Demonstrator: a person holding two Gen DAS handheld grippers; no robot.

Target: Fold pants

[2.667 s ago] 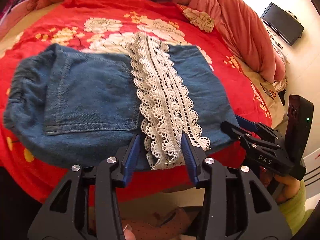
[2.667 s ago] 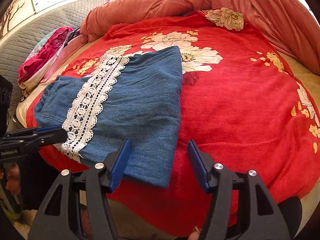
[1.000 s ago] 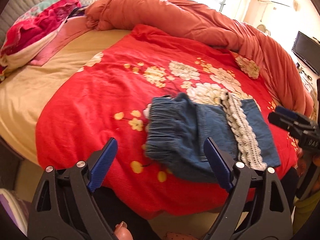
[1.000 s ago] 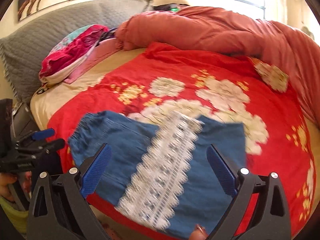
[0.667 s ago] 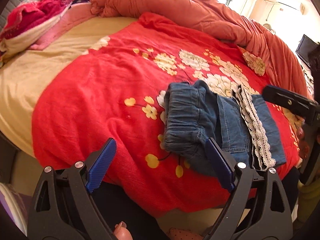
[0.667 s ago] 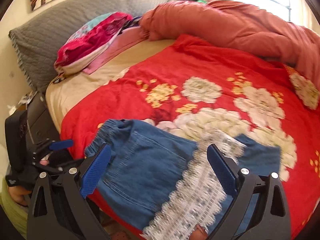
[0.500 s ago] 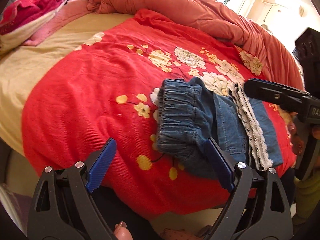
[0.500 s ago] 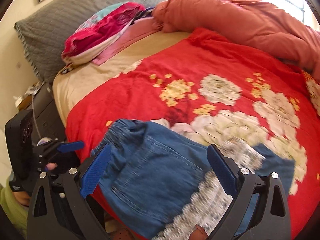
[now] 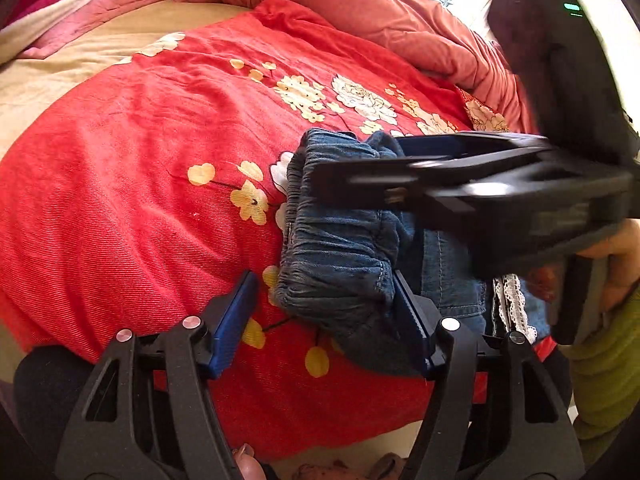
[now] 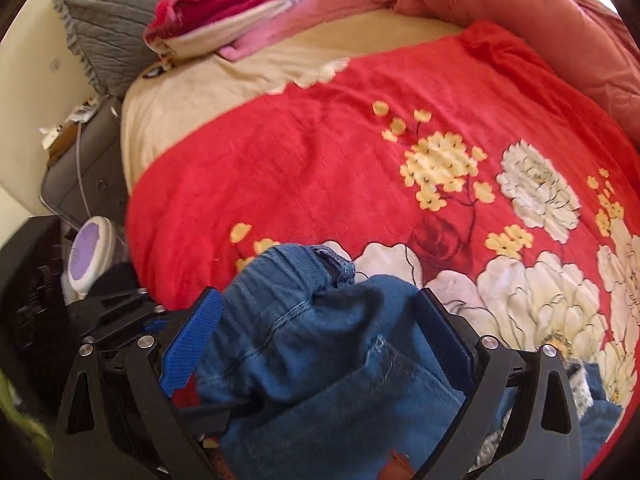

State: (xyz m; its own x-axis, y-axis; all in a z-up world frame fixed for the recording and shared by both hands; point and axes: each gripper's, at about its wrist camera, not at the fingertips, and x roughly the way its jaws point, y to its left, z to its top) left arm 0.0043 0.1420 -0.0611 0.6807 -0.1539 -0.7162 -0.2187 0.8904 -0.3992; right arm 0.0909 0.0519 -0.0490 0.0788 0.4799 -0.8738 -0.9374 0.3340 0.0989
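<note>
The folded blue denim pants (image 9: 340, 256) with a white lace strip (image 9: 510, 300) lie on the red floral blanket (image 9: 120, 208) near the bed's front edge. My left gripper (image 9: 324, 316) is open, its jaws astride the gathered waistband end. My right gripper (image 10: 316, 332) is open, with the waistband fabric (image 10: 304, 320) bunched between its jaws. In the left wrist view the right gripper (image 9: 320, 184) reaches in from the right over the waistband, blurred.
A salmon duvet (image 9: 320, 8) is heaped along the far side. A grey pillow (image 10: 104, 20) and pink-red bedding (image 10: 224, 4) lie at the head. A bedside stand (image 10: 84, 172) and a round purple-white object (image 10: 90, 256) sit left of the bed.
Both grippers have moved to the waistband end of the pants. The right gripper has swung in low over the waistband. The left gripper's jaws have narrowed somewhat.
</note>
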